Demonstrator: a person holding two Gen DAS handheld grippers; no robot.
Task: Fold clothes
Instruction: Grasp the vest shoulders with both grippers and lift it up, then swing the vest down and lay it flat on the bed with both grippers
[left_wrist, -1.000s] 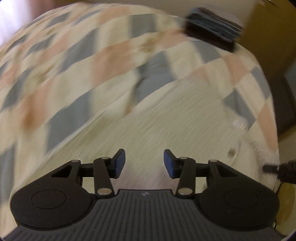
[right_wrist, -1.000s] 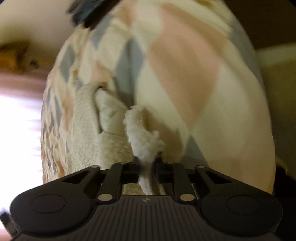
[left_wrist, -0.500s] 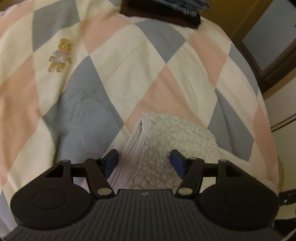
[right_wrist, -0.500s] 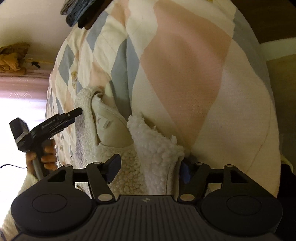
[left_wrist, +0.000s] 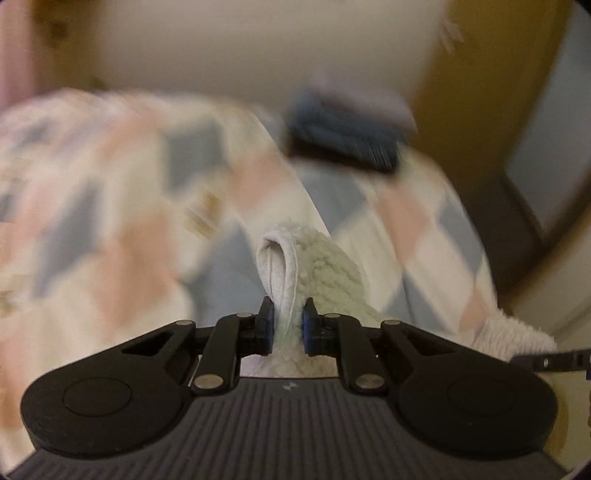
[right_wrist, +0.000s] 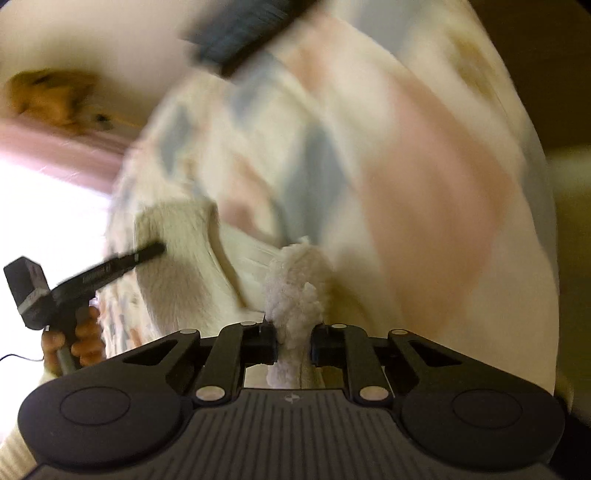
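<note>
Pinching a cuffed edge of the cream fleece garment (left_wrist: 314, 266), the left gripper (left_wrist: 287, 325) has its jaws drawn narrow on the cloth above the checked quilt (left_wrist: 110, 229). The right gripper (right_wrist: 293, 341) is closing on another fluffy fold, pads pressing it. A dark folded pile (left_wrist: 343, 144) lies beyond.

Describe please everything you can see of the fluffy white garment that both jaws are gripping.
The fluffy white garment looks like cream sherpa fleece with a smoother pale lining, shown where a cuff-like edge curls over. It lies on the checked quilt. The left gripper is shut on that curled edge. The right gripper pinches another woolly fold, its jaws closing. The rest spreads across the quilt, blurred.
</note>
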